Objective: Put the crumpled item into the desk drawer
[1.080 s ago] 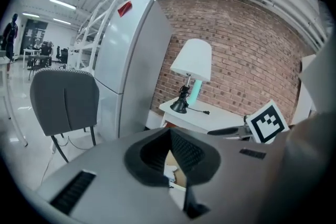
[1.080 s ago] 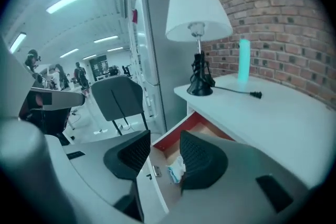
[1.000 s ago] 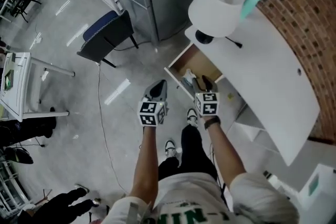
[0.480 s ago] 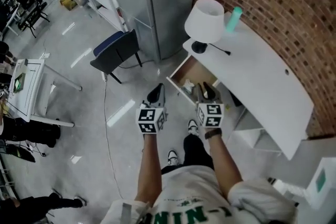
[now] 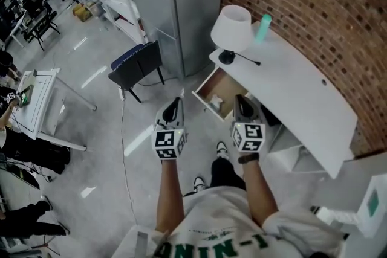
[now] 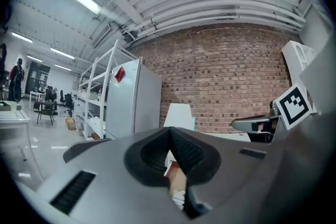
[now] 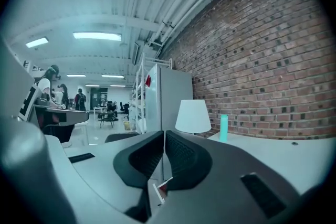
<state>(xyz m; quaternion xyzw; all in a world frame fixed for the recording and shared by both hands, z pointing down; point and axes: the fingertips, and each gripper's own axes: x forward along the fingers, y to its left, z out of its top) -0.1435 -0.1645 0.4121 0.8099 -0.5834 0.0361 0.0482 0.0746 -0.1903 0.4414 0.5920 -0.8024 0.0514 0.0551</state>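
Inside open wooden desk drawer point(image 5: 226, 84), near front edge: white crumpled paper item point(image 5: 216, 101), apparently delivered. Right gripper point(image 5: 242, 104) above drawer's front edge, jaws closing on nothing, release looks done. Left gripper point(image 5: 174, 104) beyond drawer's left corner, jaws together, empty, out of way

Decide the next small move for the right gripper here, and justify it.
Probably nudge the open drawer shut with the right gripper: a white crumpled item seems to lie inside already, and the gripper's jaws are closing with nothing between them.
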